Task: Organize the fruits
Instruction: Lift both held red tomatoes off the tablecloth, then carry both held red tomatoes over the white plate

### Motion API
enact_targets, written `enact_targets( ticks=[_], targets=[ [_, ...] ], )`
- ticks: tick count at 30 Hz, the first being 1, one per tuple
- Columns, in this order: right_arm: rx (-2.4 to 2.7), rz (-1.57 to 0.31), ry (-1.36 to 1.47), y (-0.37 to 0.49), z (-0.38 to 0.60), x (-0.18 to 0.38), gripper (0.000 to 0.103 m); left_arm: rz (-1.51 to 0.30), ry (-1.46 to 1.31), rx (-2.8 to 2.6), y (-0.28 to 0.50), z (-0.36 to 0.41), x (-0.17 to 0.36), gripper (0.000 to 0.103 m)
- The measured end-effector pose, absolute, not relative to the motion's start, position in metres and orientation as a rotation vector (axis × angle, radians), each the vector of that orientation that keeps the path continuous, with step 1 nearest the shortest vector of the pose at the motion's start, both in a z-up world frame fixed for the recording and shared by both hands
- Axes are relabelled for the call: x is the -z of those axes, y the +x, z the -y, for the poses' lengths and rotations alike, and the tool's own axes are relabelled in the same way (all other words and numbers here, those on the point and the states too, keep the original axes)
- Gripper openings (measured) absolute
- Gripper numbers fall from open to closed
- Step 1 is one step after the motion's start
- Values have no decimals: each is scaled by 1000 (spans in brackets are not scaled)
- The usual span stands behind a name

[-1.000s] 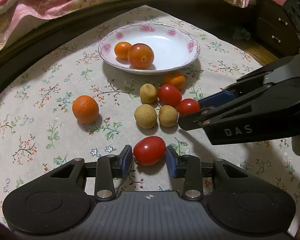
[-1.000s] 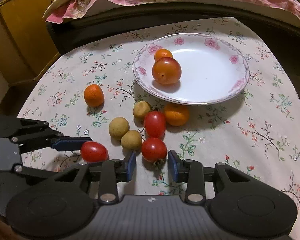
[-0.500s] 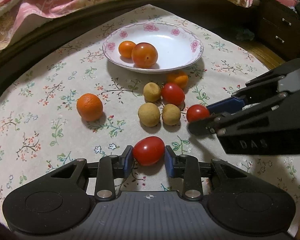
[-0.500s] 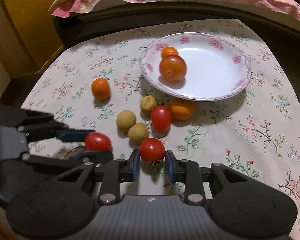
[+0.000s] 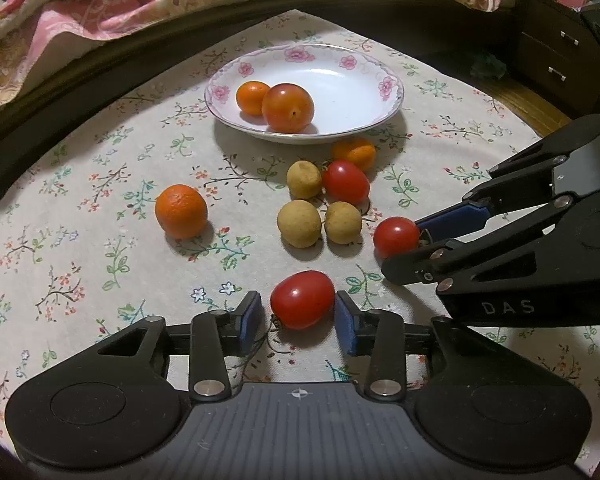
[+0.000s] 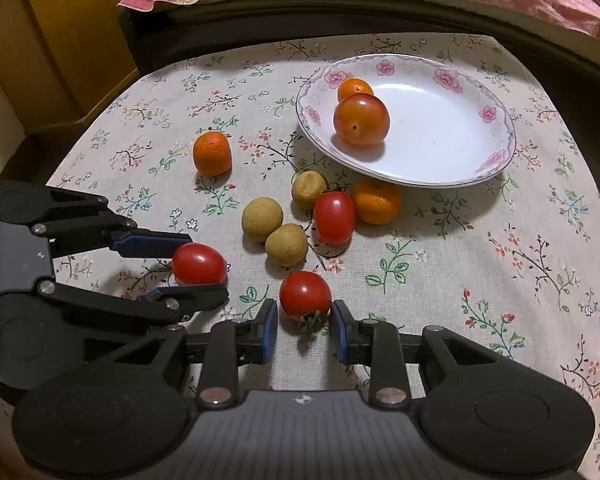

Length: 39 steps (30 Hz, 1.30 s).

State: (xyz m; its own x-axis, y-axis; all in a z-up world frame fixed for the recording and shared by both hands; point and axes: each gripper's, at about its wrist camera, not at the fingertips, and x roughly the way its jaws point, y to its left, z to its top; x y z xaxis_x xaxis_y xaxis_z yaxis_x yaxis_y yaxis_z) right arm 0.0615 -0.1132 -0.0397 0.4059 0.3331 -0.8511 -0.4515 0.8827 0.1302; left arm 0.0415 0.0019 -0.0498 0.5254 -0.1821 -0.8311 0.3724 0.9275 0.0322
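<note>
My left gripper (image 5: 300, 320) is shut on a red cherry tomato (image 5: 302, 300) near the table's front. My right gripper (image 6: 305, 326) is shut on a second tomato (image 6: 305, 300), its stem facing me. Each gripper shows in the other's view, holding its tomato just above the cloth: right gripper (image 5: 400, 248), left gripper (image 6: 208, 265). A third tomato (image 5: 345, 182) lies among three tan longans (image 5: 299, 224), with a mandarin (image 5: 354, 152) beside them. Another mandarin (image 5: 180, 216) sits alone at the left. The floral plate (image 5: 360, 80) behind holds a mandarin and a larger orange-red fruit (image 5: 288, 107).
A flowered tablecloth (image 6: 500, 260) covers the table. A bed with a pink quilt (image 5: 140, 0) and a dark frame runs along the far side. A dark drawer unit (image 5: 560, 60) stands at the far right, a yellow cabinet (image 6: 60, 40) at the far left.
Both grippers' fingers have drawn in onto their tomatoes. The right gripper has pulled back and carried its tomato away from the longans. The left has drawn back slightly.
</note>
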Motion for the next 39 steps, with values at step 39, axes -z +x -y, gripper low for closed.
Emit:
enact_targets(
  ticks=[39],
  targets=[
    [-441, -960, -57, 72, 126, 9, 29, -908, 184, 294, 56, 7, 19, 40]
  ],
)
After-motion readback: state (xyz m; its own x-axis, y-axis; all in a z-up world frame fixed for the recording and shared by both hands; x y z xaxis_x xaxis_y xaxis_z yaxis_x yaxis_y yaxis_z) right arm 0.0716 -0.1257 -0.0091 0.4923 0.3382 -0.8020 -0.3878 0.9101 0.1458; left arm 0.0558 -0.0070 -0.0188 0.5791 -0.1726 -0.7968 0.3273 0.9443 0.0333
